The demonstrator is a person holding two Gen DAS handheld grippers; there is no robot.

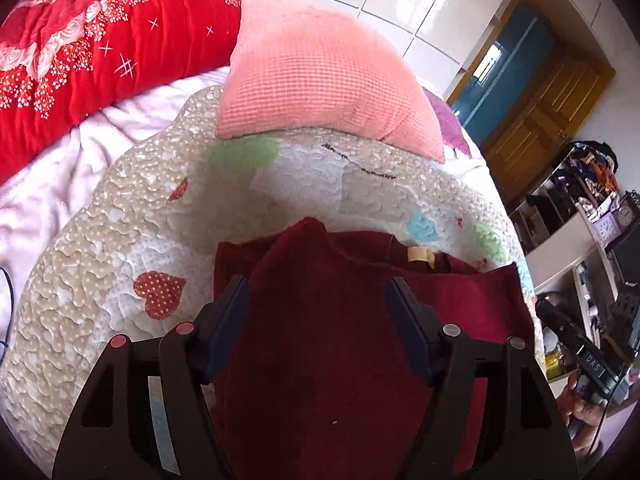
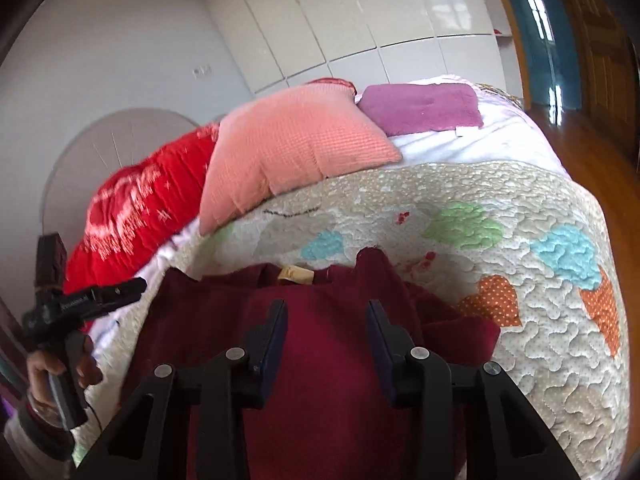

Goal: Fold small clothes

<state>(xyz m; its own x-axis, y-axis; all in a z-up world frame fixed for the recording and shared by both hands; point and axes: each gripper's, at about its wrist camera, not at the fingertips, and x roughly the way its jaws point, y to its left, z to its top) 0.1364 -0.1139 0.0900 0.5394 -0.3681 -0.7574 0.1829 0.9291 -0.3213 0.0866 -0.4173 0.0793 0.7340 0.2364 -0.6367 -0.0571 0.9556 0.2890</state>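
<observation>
A dark red garment [image 1: 320, 340] lies on the quilted bedspread [image 1: 120, 220], with a tan label [image 1: 420, 256] at its far edge. My left gripper [image 1: 318, 282] stands open over it, its jaws wide apart. A raised flap of the cloth sits between the fingers, and the pads are clear of it. In the right wrist view the same garment [image 2: 200, 312] and label [image 2: 296, 274] show. My right gripper [image 2: 327, 305] hangs just above the cloth with its jaws partly apart and nothing pinched. A hand [image 2: 44, 368] at the left edge holds the other gripper.
A salmon pillow [image 2: 288, 144] and a red flowered duvet [image 1: 100, 48] lie beyond the garment. A purple cloth [image 2: 420, 108] sits at the far corner. The bedspread [image 2: 520, 360] drops off at the right over a wooden floor [image 2: 592, 128]. Cluttered shelves [image 1: 580, 200] stand at the right.
</observation>
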